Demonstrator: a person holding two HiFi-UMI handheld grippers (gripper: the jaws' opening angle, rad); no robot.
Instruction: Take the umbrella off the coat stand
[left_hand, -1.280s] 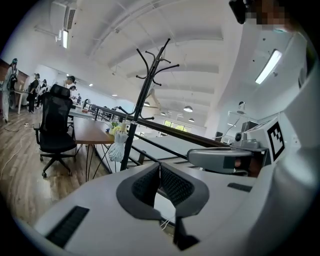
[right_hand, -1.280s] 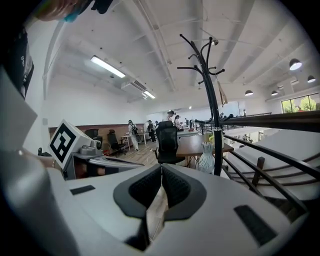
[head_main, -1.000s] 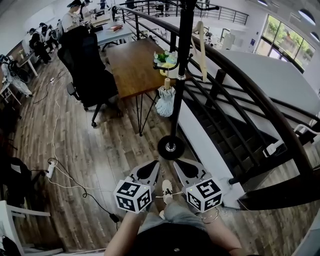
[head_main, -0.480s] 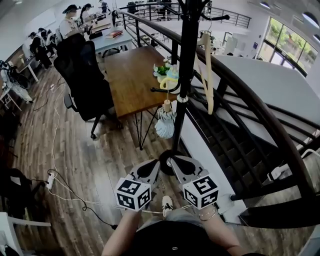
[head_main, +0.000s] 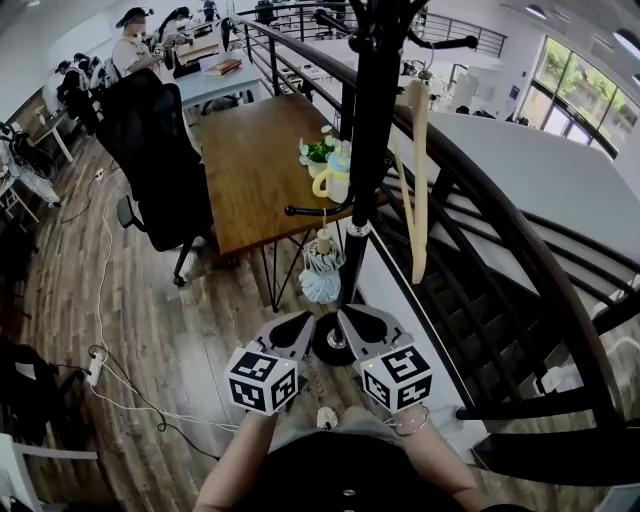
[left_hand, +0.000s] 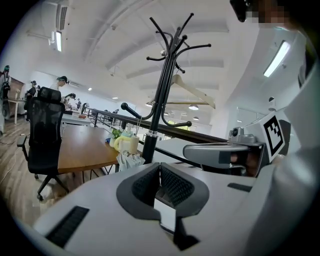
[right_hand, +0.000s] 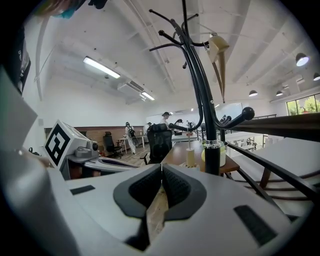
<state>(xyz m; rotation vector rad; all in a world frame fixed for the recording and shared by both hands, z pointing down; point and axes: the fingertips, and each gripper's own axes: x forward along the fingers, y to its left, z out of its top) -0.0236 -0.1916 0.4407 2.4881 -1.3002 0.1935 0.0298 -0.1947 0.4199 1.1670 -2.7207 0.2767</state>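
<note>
A black coat stand (head_main: 364, 150) rises straight ahead, its round base (head_main: 330, 345) just beyond my two grippers. A folded pale umbrella (head_main: 320, 272) with a wooden handle hangs from a low hook on the stand's left side. It also shows in the left gripper view as a pale umbrella (left_hand: 129, 160) and in the right gripper view as a wooden umbrella handle (right_hand: 190, 156). My left gripper (head_main: 300, 322) and right gripper (head_main: 350, 318) are side by side below the umbrella, both shut and empty. The left gripper (left_hand: 160, 167) and right gripper (right_hand: 161, 167) point nearly level at the stand.
A wooden hanger (head_main: 418, 170) dangles from an upper hook. A wooden table (head_main: 255, 160) with a yellow jug (head_main: 335, 180) stands behind the stand, a black office chair (head_main: 160, 150) to its left. A dark stair railing (head_main: 520, 235) runs along the right. Cables (head_main: 120, 395) cross the floor.
Both grippers and the view have moved forward toward the coat stand. Its base and the umbrella now lie much closer to the gripper tips. Jaws stayed shut.
</note>
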